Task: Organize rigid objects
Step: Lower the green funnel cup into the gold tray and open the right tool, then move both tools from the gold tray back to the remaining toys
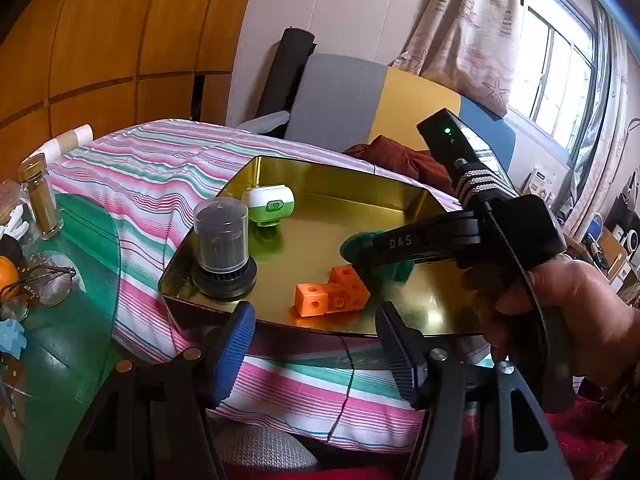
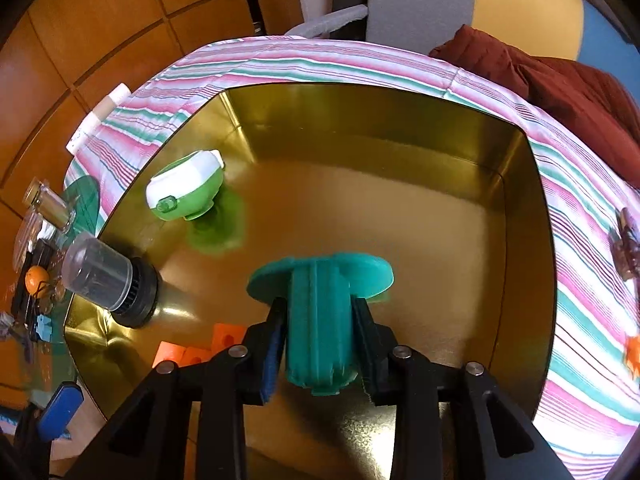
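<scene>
A gold metal tray (image 1: 320, 168) (image 2: 360, 128) lies on the striped bedcloth (image 1: 160, 168). In it stand a green-and-white container (image 1: 269, 204) (image 2: 184, 188), a dark capped cylinder (image 1: 222, 244) (image 2: 104, 276) and a cluster of orange cubes (image 1: 332, 290) (image 2: 192, 350). My right gripper (image 2: 320, 312) (image 1: 376, 256) points steeply down into the tray, its pads against both sides of a teal spool (image 2: 320, 320) (image 1: 354, 244). The spool's flange is at the tray floor. My left gripper (image 1: 316, 324) hovers open at the tray's near rim with nothing between its fingers.
A green glass table (image 1: 80, 280) at the left carries a glass jar (image 1: 40, 200), eyeglasses (image 1: 48, 284) and an orange fruit (image 1: 8, 276). A dark red cloth (image 1: 400, 156) lies beyond the tray. A hand (image 1: 560, 312) holds the right gripper.
</scene>
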Motion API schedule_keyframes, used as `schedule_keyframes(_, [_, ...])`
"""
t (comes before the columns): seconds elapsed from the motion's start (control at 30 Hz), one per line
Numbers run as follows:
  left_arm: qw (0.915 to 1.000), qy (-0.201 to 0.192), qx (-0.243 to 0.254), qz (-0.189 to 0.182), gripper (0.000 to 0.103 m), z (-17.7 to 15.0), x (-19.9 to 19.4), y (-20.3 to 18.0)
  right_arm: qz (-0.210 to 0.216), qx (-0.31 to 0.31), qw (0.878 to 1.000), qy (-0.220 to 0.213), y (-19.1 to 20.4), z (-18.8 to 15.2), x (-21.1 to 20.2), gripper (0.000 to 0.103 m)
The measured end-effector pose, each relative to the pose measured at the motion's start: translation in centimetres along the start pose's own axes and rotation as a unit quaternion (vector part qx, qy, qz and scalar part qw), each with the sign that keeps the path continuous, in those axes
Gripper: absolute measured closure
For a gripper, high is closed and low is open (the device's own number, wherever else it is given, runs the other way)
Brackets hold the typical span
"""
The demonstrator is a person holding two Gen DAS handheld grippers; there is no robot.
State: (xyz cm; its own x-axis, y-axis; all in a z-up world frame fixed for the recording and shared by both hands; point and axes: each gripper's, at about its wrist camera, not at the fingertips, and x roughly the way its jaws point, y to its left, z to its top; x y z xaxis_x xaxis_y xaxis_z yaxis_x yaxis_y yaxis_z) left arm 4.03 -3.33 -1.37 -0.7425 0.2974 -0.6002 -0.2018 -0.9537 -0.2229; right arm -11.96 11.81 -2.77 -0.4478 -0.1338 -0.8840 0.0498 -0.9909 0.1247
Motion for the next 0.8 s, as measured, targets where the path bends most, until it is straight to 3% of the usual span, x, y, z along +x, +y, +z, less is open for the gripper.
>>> schedule_keyframes(0.13, [1.0,0.0,0.002,0.0,0.039,-0.1,0.0,-0.1,0.009,0.011,1.0,-0.005,-0.3,-0.2,-0.6,0.057])
schedule_keyframes(0.8, [0.9999,0.001,0.015,-0.002,0.039,-0.2,-0.3,-0.9,0.023,0.004,0.999,-0.043,-0.4,-2.0,-5.1,0.054])
